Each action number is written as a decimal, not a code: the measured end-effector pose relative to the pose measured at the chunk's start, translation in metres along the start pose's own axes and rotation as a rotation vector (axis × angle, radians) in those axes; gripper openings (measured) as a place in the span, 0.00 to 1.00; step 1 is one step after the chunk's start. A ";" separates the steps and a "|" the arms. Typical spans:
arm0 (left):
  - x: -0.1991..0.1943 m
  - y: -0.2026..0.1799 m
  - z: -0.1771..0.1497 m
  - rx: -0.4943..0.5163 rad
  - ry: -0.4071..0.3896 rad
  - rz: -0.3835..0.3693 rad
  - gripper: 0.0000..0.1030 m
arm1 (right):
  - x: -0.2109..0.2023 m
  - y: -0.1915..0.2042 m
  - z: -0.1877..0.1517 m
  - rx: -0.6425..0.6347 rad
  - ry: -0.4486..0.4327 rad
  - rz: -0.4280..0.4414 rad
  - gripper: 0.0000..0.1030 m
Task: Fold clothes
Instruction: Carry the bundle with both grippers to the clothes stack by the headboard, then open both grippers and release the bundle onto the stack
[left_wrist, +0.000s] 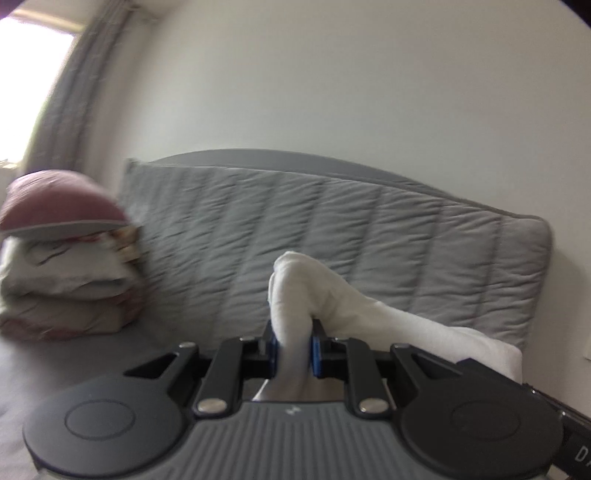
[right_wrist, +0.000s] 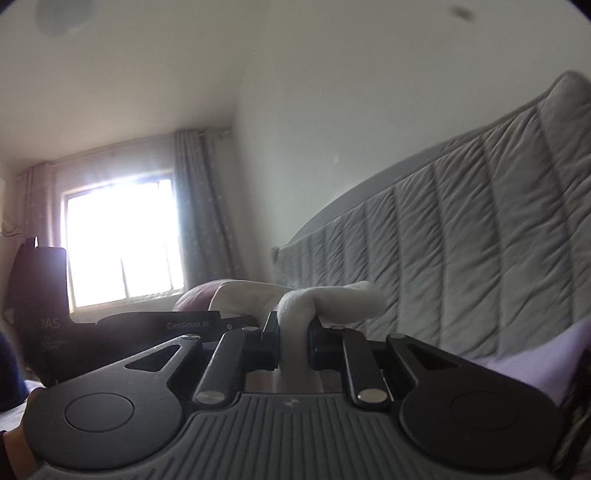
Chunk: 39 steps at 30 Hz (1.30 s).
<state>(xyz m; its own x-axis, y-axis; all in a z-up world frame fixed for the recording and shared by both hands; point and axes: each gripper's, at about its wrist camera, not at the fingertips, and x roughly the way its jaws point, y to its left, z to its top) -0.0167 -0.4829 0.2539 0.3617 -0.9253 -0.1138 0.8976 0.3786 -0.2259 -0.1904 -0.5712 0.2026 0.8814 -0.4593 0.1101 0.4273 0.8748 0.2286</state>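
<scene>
White garment (left_wrist: 291, 295) pinched between left claw (left_wrist: 293, 354) pads.

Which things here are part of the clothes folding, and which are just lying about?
Part of the job:
white garment
left gripper, shut on it
right gripper, shut on it

Just lying about:
grey quilted headboard
stack of pillows
curtain
window

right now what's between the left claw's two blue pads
A bunched fold of the white garment sits pinched between the left claw pads, then trails off to the right in front of the grey quilted headboard. The left wrist view shows it.
</scene>
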 end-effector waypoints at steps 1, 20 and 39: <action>0.008 -0.009 0.005 0.013 0.008 -0.020 0.17 | 0.000 -0.008 0.004 -0.001 -0.007 -0.017 0.15; 0.139 -0.070 -0.033 0.065 0.224 0.017 0.22 | -0.010 -0.095 -0.016 -0.181 -0.065 -0.447 0.30; 0.052 -0.033 -0.031 -0.015 0.204 0.185 0.31 | -0.047 -0.069 -0.008 -0.110 -0.026 -0.329 0.44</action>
<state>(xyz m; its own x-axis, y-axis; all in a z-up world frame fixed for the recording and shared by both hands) -0.0352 -0.5426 0.2250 0.4590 -0.8179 -0.3468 0.8168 0.5421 -0.1974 -0.2600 -0.6089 0.1741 0.6879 -0.7221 0.0733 0.7082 0.6899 0.1501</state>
